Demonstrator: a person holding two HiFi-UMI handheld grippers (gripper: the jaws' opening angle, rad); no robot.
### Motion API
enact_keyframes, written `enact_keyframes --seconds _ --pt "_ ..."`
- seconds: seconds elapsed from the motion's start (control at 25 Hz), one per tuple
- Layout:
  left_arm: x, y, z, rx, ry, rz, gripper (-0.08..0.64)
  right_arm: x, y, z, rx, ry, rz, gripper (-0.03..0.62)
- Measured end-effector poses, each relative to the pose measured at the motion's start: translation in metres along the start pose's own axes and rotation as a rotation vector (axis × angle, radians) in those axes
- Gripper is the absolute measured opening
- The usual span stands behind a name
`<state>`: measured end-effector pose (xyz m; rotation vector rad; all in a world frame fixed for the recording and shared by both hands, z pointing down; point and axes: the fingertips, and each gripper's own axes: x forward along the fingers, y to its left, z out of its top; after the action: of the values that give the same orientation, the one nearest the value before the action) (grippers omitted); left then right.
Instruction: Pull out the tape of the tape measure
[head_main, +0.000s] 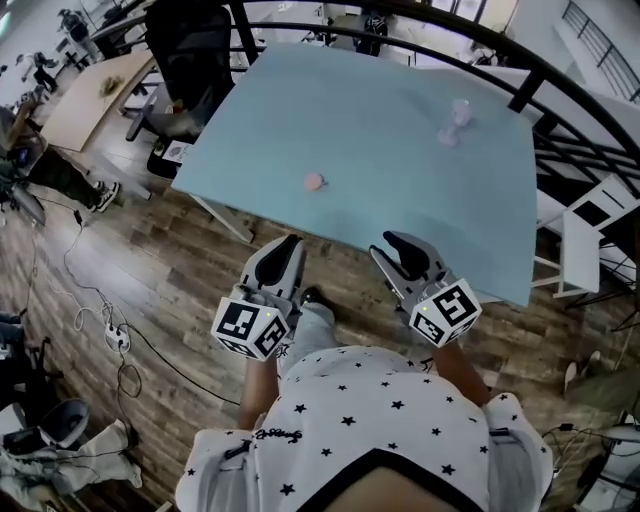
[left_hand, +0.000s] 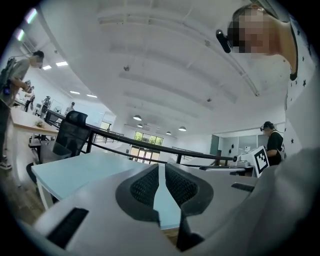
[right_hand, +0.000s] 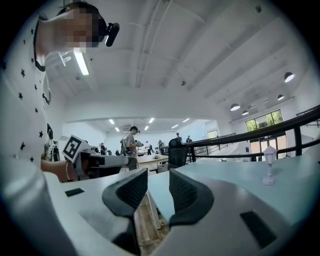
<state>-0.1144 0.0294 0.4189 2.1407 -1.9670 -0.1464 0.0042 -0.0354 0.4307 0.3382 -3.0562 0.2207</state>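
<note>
Wooden floor (head_main: 180, 290) runs under a pale blue desk (head_main: 380, 110) that stands by a black railing, and the person has come up to its near edge with both tools held level. On the desk lie just two things. One is a small round pink thing (head_main: 314, 182), which I take for the tape measure. The other is a little pale lamp figurine (head_main: 455, 122) farther back, toward the far right corner.

The left gripper (head_main: 287, 250) is pressed together with nothing in it and hangs over the floor just short of the desk edge. The pink thing sits at about its twelve o'clock, well apart from it. The right gripper (head_main: 398, 246) stands apart and empty at the desk edge, with the pink thing near its eleven o'clock and the figurine near its one o'clock.

By my reading nothing of the task is done yet. The pink thing is untouched and no tape shows outside it. What is left is all of it: reaching in, holding the case with one gripper, catching the tape's end with the other, and drawing it out.
</note>
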Motion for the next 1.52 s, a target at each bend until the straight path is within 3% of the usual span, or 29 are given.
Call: enact_keyframes --seconds 0.44,0.84,1.16,1.52 --pt "0.047 0.105 0.021 -0.019 0.058 -0.047 0.061 0.113 -0.023 -0.008 0.017 0.089 -0.022 0.143" --pt "0.075 0.179 0.019 -0.037 0.118 -0.085 0.061 0.186 -0.047 -0.042 -0.003 0.222 -0.074 0.171" --pt "0.098 0.19 -0.001 -0.064 0.168 -0.065 0.061 0.206 -0.072 -0.084 -0.036 0.365 -0.022 0.192" --pt "0.098 0.182 -0.01 -0.102 0.198 0.012 0.061 0.231 -0.091 -0.129 -0.106 0.501 0.109 0.207"
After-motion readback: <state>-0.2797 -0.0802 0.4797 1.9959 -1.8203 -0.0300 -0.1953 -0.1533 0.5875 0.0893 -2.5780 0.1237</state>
